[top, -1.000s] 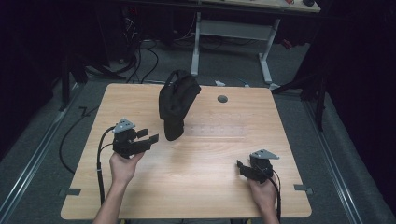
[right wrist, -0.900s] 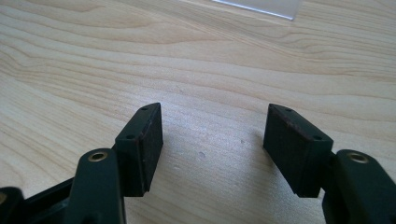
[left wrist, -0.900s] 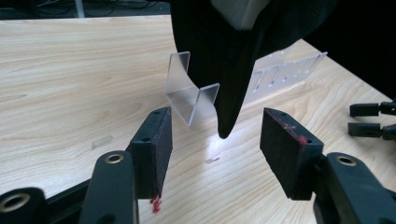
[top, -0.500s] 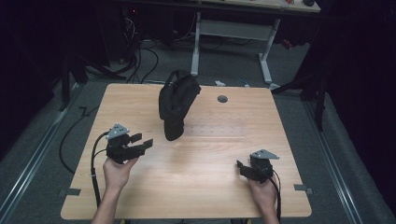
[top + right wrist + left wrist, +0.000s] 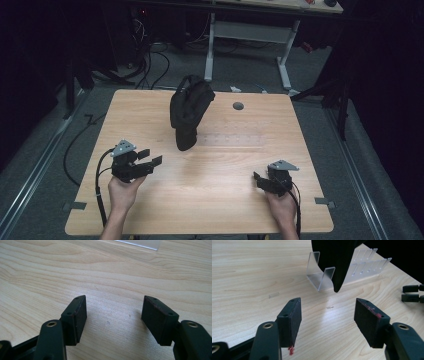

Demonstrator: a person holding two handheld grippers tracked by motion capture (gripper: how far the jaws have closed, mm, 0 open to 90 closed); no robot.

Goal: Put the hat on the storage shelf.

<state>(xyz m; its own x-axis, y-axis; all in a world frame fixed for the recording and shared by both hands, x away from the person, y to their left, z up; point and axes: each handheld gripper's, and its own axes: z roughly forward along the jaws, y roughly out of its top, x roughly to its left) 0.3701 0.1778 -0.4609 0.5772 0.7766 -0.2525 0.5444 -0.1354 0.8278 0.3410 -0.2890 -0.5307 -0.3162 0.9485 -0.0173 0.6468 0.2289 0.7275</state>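
Black bag [image 5: 188,114] stands propped in a clear rack [image 5: 322,277] on the table [image 5: 225,190].

The high view looks forward and down over the whole worktop [image 5: 210,195] from its near edge. Each tool view sits low, close to the wood. The left tool view faces the clear stand [image 5: 320,277], which the high view shares.

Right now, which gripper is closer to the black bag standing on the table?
Left. The left gripper sits just to the front left of the black bag, jaws open and empty. The right gripper rests farther off, near the table's front right corner, also open.
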